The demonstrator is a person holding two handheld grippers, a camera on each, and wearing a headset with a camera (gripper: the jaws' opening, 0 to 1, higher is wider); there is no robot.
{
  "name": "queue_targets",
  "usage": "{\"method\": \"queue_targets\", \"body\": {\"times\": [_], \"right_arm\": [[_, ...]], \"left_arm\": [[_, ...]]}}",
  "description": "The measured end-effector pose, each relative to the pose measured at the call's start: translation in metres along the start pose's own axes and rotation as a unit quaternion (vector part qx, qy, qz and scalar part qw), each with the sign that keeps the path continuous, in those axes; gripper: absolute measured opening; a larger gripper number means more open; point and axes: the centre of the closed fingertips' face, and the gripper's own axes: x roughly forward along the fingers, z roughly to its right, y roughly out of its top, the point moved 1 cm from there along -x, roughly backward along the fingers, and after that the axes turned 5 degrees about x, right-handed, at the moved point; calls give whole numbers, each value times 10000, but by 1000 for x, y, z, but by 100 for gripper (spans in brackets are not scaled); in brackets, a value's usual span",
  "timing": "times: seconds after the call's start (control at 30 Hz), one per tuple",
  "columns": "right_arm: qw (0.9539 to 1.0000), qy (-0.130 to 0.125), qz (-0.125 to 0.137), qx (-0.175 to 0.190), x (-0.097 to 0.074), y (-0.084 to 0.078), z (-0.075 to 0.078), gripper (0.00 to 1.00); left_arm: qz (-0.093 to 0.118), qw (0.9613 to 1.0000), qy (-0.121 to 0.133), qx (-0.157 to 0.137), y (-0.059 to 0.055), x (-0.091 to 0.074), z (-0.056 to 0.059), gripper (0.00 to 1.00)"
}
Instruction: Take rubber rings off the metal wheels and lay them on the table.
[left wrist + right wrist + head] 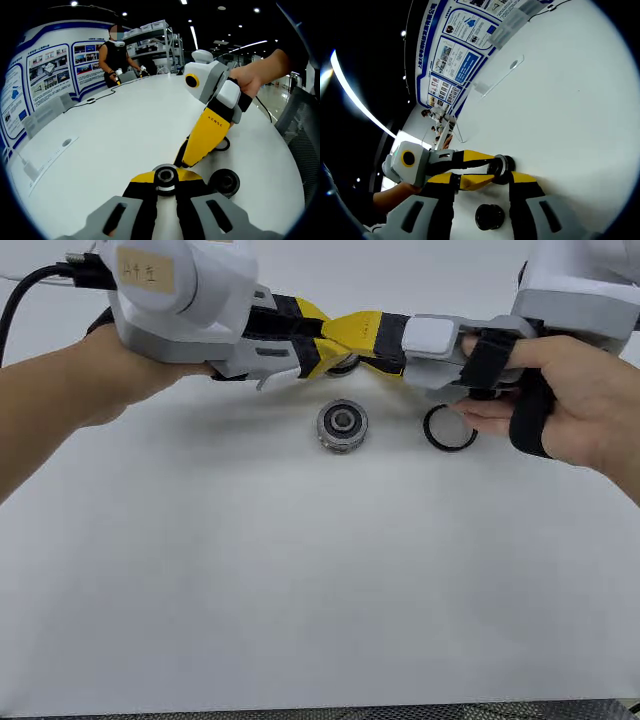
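Yellow-tipped jaws of the left gripper [166, 173] are closed on a metal wheel [166, 181], clamping it across its rim. The wheel appears lifted off the white tabletop [300, 580].

The right gripper [497, 179] meets it head-on from the opposite side. Its jaws stand apart, with one tip at each side of the same wheel. Whether those tips actually pinch the wheel cannot be told.

In the head view the two grippers cross tips over the far middle of the tabletop. The person's left hand [110, 370] and right hand [570, 400] grasp the two gripper bodies.

A second wheel [342, 426] lies flat on the tabletop just nearer the person than the crossed tips, with its bearing face up. One black rubber ring [449, 428] lies loose on the tabletop to the right of the second wheel. It is apart from that wheel and close under the right hand's fingers.
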Motion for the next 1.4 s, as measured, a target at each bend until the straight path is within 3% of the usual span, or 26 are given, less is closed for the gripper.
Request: {"method": "queue_targets", "body": {"times": [0.23,0.53,0.9,1.1,1.4], "right_arm": [[9999,15,113,5,-2,7,6,43],[10000,19,53,-40,3,6,7,39],[9995,-124,150,-251,1,12,16,46],[9996,-5,195,-209,1,13,11,46],[9996,-38,143,-232,1,9,11,46]], "left_arm": [[-18,10000,-19,54,0,0,0,12],[-11,10000,-22,49,1,0,1,12],[-12,10000,-14,52,1,0,1,12],[-12,10000,-14,48,1,0,1,12],[-21,10000,-15,60,0,1,0,12]]}}
